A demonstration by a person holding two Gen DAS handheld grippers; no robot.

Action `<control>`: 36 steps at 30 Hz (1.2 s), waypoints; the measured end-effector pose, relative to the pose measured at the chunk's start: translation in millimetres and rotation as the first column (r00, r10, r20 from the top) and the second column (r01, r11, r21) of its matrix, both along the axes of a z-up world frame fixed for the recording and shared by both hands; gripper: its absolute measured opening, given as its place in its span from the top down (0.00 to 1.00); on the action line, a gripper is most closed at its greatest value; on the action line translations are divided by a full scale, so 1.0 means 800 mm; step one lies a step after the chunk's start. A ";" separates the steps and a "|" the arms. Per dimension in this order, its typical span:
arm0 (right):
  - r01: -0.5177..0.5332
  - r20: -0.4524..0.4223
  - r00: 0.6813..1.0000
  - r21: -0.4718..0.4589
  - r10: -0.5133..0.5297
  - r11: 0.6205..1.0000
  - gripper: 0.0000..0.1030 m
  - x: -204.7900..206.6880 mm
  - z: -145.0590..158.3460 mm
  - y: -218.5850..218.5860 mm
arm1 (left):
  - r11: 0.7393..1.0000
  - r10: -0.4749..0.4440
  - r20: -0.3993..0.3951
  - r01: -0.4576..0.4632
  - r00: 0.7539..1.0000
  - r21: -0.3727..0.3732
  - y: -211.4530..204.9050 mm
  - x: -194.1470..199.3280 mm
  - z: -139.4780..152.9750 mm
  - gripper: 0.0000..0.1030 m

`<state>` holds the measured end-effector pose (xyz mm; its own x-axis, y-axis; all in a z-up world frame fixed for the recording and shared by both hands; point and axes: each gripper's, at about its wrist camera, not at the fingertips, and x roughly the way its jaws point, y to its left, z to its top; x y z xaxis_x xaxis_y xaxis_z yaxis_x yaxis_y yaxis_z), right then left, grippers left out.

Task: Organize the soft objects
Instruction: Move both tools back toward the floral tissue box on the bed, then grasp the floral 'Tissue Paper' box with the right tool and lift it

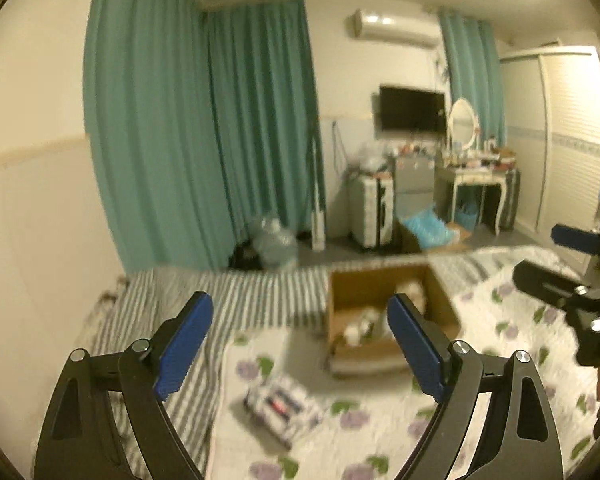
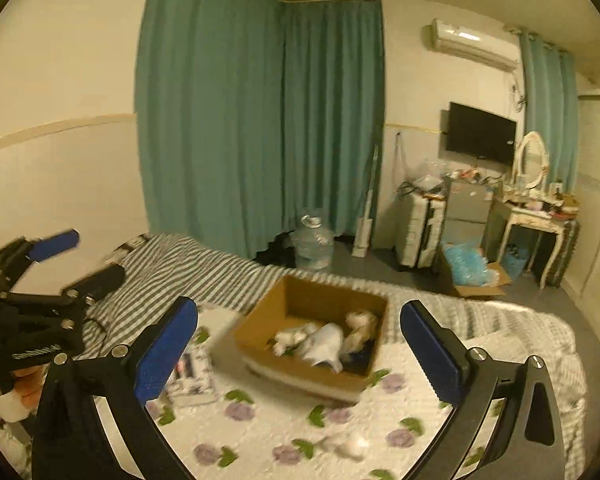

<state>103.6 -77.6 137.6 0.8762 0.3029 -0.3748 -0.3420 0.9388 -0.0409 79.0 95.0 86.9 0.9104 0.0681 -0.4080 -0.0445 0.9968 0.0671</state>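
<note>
An open cardboard box point(image 2: 300, 300) stands on the bed and holds several white and tan plush toys point(image 2: 324, 340); it also shows in the left wrist view point(image 1: 364, 280) with toys point(image 1: 364, 324) inside. A small white soft object point(image 2: 352, 446) lies on the floral quilt point(image 2: 260, 432) in front of the box. My right gripper point(image 2: 300, 354) is open and empty, above the quilt just before the box. My left gripper point(image 1: 300, 344) is open and empty, left of the box. Each gripper shows in the other's view: the right one point(image 1: 560, 256), the left one point(image 2: 72, 256).
A flat printed pack point(image 1: 284, 404) lies on the quilt left of the box, also in the right wrist view point(image 2: 192, 376). Striped bedding point(image 1: 220, 300) covers the far side. Beyond the bed stand a water jug point(image 2: 312, 244), suitcase point(image 2: 420, 228), dressing table point(image 2: 536, 220) and green curtains point(image 2: 260, 120).
</note>
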 end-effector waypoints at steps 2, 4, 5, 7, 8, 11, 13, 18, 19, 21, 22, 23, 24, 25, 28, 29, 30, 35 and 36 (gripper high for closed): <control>-0.036 -0.026 0.999 0.011 0.036 0.999 0.01 -0.005 -0.023 0.012 | 1.000 0.014 -0.050 -0.015 0.999 -0.011 0.013 0.002 -0.029 0.12; -0.074 -0.058 0.996 0.013 0.075 0.997 0.01 -0.004 -0.052 0.029 | 0.999 0.029 -0.105 -0.031 0.994 -0.019 0.030 0.008 -0.064 0.12; -0.092 -0.073 0.993 0.009 0.092 0.996 0.01 -0.002 -0.068 0.037 | 0.999 0.035 -0.126 -0.038 0.991 -0.023 0.036 0.010 -0.079 0.13; -0.135 -0.116 0.984 0.007 0.135 0.991 0.01 0.005 -0.108 0.059 | 0.998 0.046 -0.169 -0.052 0.985 -0.031 0.051 0.012 -0.112 0.13; -0.152 -0.135 0.979 0.009 0.152 0.988 0.01 0.009 -0.125 0.068 | 0.998 0.057 -0.189 -0.064 0.980 -0.030 0.058 0.017 -0.127 0.12; -0.213 -0.219 0.953 0.009 0.210 0.977 0.01 0.027 -0.184 0.104 | 0.996 0.075 -0.241 -0.086 0.968 -0.034 0.075 0.030 -0.167 0.13; -0.242 -0.268 0.936 -0.019 0.228 0.970 0.01 0.044 -0.224 0.131 | 0.995 0.084 -0.268 -0.094 0.960 -0.027 0.087 0.038 -0.188 0.13; -0.310 -0.372 0.889 -0.062 0.267 0.949 0.01 0.077 -0.302 0.182 | 0.989 0.148 -0.265 -0.136 0.953 0.066 0.109 0.051 -0.221 0.13; -0.321 -0.383 0.882 -0.062 0.274 0.945 0.01 0.083 -0.314 0.188 | 0.989 0.148 -0.273 -0.134 0.951 0.070 0.113 0.056 -0.228 0.13; -0.338 -0.397 0.870 -0.049 0.292 0.940 0.01 0.092 -0.329 0.198 | 0.988 0.154 -0.285 -0.141 0.946 0.068 0.122 0.064 -0.236 0.13; -0.346 -0.404 0.863 -0.039 0.302 0.937 0.01 0.097 -0.336 0.203 | 0.988 0.153 -0.288 -0.141 0.945 0.063 0.125 0.067 -0.241 0.13; -0.351 -0.407 0.860 -0.036 0.307 0.936 0.01 0.101 -0.341 0.207 | 0.989 0.151 -0.292 -0.140 0.944 0.056 0.128 0.069 -0.243 0.13; -0.352 -0.410 0.859 -0.038 0.307 0.935 0.01 0.105 -0.345 0.211 | 0.989 0.146 -0.298 -0.138 0.943 0.046 0.131 0.072 -0.246 0.13; -0.357 -0.414 0.856 -0.039 0.310 0.933 0.01 0.108 -0.349 0.214 | 0.990 0.138 -0.307 -0.134 0.942 0.036 0.134 0.074 -0.251 0.13; -0.350 -0.430 0.852 -0.041 0.300 0.936 0.01 0.122 -0.359 0.225 | 0.991 0.130 -0.330 -0.128 0.935 0.027 0.138 0.078 -0.260 0.13; -0.345 -0.434 0.850 -0.035 0.297 0.938 0.01 0.126 -0.361 0.226 | 0.991 0.130 -0.334 -0.128 0.934 0.029 0.139 0.079 -0.262 0.13; -0.341 -0.438 0.849 -0.029 0.295 0.940 0.01 0.131 -0.360 0.228 | 0.991 0.132 -0.333 -0.130 0.934 0.027 0.141 0.079 -0.262 0.13; -0.352 -0.447 0.842 -0.027 0.304 0.935 0.19 0.136 -0.362 0.236 | 0.990 0.133 -0.333 -0.138 0.933 0.010 0.147 0.071 -0.258 0.13; -0.357 -0.448 0.839 -0.028 0.308 0.934 0.19 0.134 -0.360 0.235 | 0.990 0.133 -0.329 -0.137 0.935 0.010 0.147 0.068 -0.255 0.13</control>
